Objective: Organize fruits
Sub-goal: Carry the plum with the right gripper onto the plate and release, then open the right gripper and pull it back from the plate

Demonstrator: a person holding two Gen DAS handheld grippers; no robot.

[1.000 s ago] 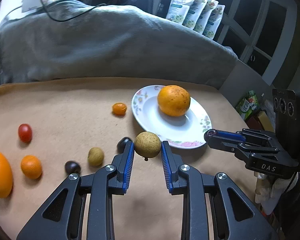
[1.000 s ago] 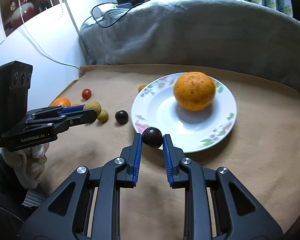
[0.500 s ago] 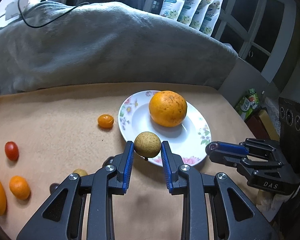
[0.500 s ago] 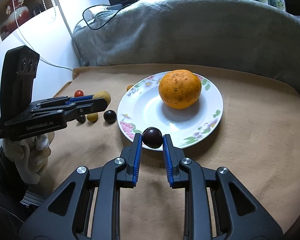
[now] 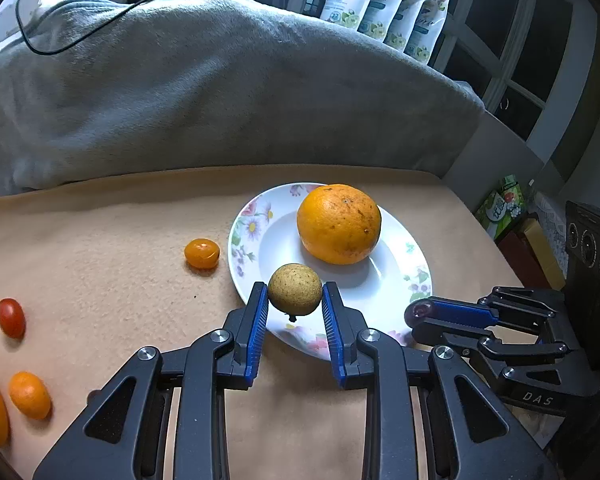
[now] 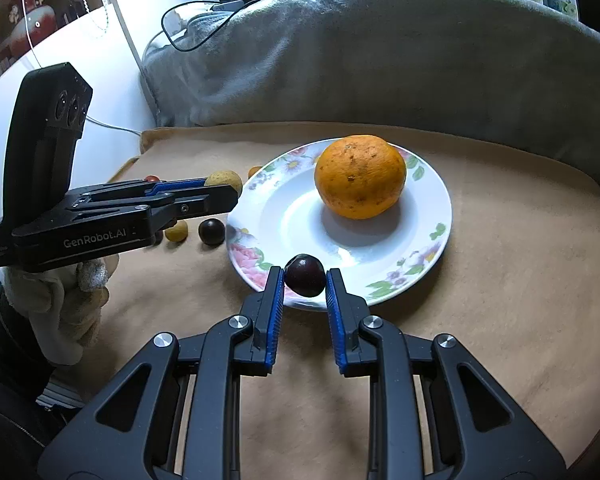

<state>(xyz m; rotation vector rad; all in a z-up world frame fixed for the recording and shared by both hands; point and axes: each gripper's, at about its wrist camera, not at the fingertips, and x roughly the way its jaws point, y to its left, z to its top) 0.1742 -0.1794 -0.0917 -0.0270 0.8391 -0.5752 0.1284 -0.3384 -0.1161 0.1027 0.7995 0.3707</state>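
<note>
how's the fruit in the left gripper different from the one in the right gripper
The tan fruit in the left gripper is pale, speckled and matte; the dark fruit in the right gripper is near-black and glossy. The tan fruit looks larger. Both are round, clamped over the plate.

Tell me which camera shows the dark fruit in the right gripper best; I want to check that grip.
The right wrist view: the dark fruit sits centred between the right gripper pads, over the plate rim. In the left wrist view it is only a sliver at that gripper's tip.
</note>
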